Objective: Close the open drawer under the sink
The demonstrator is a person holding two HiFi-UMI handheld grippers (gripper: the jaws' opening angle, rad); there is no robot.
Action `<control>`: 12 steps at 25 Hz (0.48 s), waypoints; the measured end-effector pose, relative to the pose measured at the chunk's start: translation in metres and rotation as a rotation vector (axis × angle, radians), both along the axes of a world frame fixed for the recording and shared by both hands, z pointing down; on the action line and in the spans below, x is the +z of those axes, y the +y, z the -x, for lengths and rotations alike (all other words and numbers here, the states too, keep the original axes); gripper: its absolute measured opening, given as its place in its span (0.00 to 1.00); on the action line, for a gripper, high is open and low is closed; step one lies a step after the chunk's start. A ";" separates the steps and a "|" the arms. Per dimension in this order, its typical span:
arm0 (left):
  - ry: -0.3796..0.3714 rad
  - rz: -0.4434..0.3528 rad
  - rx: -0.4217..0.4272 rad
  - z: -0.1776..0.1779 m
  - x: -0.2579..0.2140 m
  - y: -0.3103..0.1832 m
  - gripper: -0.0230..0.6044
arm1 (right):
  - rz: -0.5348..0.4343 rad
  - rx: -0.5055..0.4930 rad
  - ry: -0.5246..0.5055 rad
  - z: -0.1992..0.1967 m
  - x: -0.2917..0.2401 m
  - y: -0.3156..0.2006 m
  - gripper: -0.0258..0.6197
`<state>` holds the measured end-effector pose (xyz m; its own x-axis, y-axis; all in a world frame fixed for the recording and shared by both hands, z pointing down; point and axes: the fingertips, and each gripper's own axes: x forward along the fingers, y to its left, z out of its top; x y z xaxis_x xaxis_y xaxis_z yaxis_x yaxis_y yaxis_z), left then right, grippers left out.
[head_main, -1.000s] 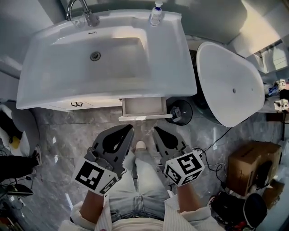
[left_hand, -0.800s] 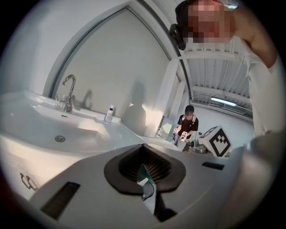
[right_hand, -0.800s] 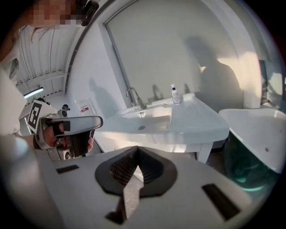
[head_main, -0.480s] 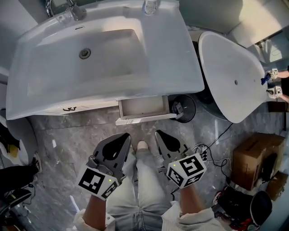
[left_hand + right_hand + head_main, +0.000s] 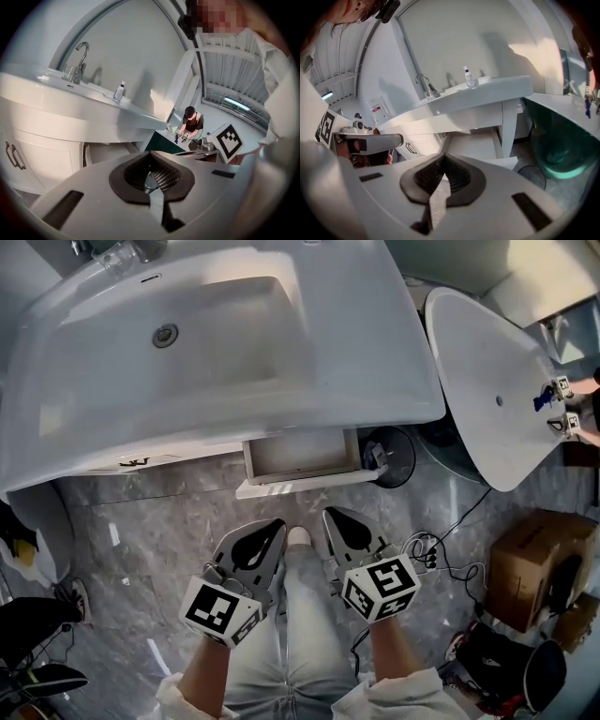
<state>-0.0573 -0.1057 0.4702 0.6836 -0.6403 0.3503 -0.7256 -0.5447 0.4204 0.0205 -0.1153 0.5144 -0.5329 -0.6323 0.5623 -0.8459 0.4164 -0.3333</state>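
The white drawer (image 5: 302,457) stands pulled out from under the right part of the white sink (image 5: 216,343), and its inside looks empty. Its front panel (image 5: 298,487) faces me. Both grippers hover side by side above my legs, a short way in front of the drawer and apart from it. My left gripper (image 5: 273,527) is shut with nothing in it, as is my right gripper (image 5: 331,517). The drawer (image 5: 99,153) shows below the sink edge beyond the left gripper (image 5: 152,163). Past the right gripper (image 5: 442,159) lies the drawer (image 5: 487,146).
A white oval tub (image 5: 483,371) stands right of the sink, with a black round object (image 5: 394,456) on the marble floor between them. Cables (image 5: 431,549) and a cardboard box (image 5: 530,559) lie at right. A soap bottle (image 5: 467,77) stands on the sink. Another person (image 5: 192,123) is far off.
The view has shifted, so the sink and drawer sit larger and a little lower. Both grippers stay shut and have edged closer to the drawer front. The drawer is open as before.
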 end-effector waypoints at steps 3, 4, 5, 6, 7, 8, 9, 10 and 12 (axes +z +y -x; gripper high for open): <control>0.000 0.009 -0.011 -0.004 0.017 -0.001 0.06 | 0.007 0.011 0.005 -0.003 0.016 -0.001 0.05; -0.001 0.008 -0.018 -0.004 0.022 -0.002 0.06 | 0.008 0.013 0.006 -0.004 0.021 -0.001 0.05; -0.003 0.007 -0.026 -0.004 0.027 -0.002 0.06 | 0.007 0.014 0.007 -0.004 0.025 -0.001 0.05; -0.007 0.006 -0.034 -0.004 0.033 -0.003 0.06 | 0.005 0.014 0.009 -0.004 0.029 0.000 0.05; -0.012 0.006 -0.043 -0.003 0.038 -0.003 0.06 | 0.003 0.013 0.012 -0.004 0.033 0.000 0.05; -0.017 0.008 -0.051 -0.003 0.043 -0.004 0.06 | 0.002 0.012 0.014 -0.003 0.037 0.000 0.05; -0.022 0.011 -0.058 -0.002 0.048 -0.004 0.06 | 0.001 0.011 0.015 -0.003 0.041 0.001 0.05; -0.027 0.015 -0.063 -0.001 0.054 -0.004 0.06 | -0.001 0.012 0.017 -0.002 0.045 0.002 0.05; -0.038 0.023 -0.064 0.000 0.064 -0.003 0.06 | -0.009 0.015 0.024 -0.003 0.052 0.001 0.05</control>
<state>-0.0569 -0.1088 0.5337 0.6272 -0.6738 0.3906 -0.7746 -0.4870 0.4036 0.0235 -0.1138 0.5663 -0.5098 -0.6449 0.5694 -0.8597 0.4067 -0.3090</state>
